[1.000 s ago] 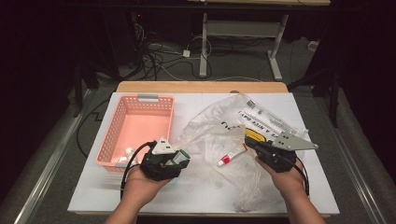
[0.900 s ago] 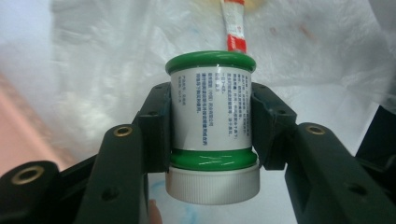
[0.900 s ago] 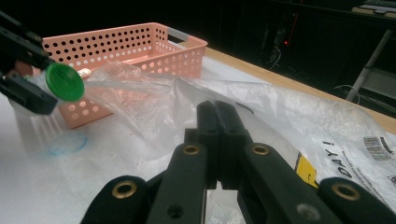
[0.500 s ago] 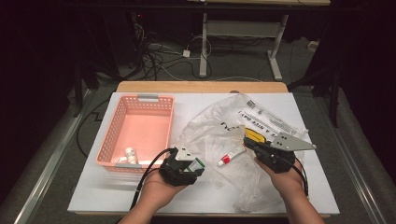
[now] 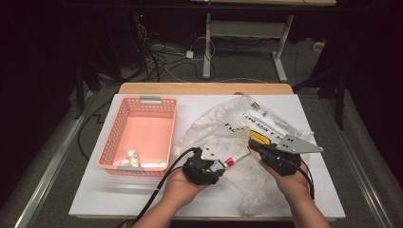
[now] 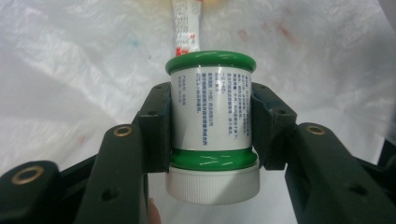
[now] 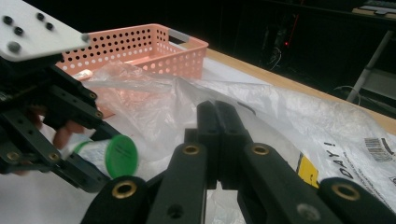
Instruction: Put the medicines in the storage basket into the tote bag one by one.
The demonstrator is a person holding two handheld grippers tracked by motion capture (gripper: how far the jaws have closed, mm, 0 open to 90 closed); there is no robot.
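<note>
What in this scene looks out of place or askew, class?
Little stands out. The plastic bag lies crumpled across the table, pinched by the right gripper. The left gripper grips a green-rimmed bottle squarely, unspilled.

Bright lit table, dark surroundings, slight softness.

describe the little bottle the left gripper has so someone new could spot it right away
Start at the white table and find the crumpled clear plastic bag right of the pink basket. At the bag's near edge, the left hand-held gripper clamps a small white bottle. Unlike the red-and-white tube beyond it, it has green bands, a green end and a ribbed white cap.
</note>
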